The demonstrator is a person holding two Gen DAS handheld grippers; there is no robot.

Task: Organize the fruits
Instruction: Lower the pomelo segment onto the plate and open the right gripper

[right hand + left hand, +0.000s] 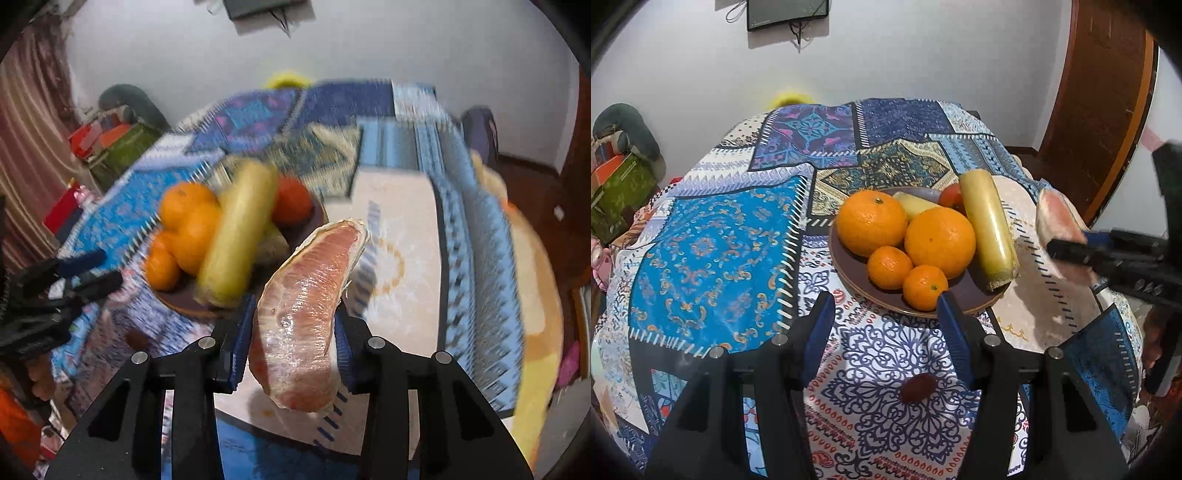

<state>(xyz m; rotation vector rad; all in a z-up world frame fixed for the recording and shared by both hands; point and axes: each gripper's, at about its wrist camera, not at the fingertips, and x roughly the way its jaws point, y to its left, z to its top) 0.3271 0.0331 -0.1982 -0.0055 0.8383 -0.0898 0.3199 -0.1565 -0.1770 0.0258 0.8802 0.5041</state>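
Note:
A brown plate [857, 275] on the patterned tablecloth holds two large oranges [940, 242], two small mandarins [925, 287], a long yellow-green fruit [988, 229], a pale wedge and a red fruit [951, 195]. My right gripper [291, 332] is shut on a pink pomelo segment [306, 306], held above the table right of the plate; the segment also shows in the left wrist view [1058, 221]. My left gripper [886, 314] is open and empty, just in front of the plate. A small dark date [918, 387] lies on the cloth between its fingers.
The table [713, 258] is round with a patchwork cloth and a beige placemat [399, 258] at the right. A wall stands behind, boxes and clutter [617, 184] at the left, a wooden door [1100, 92] at the right.

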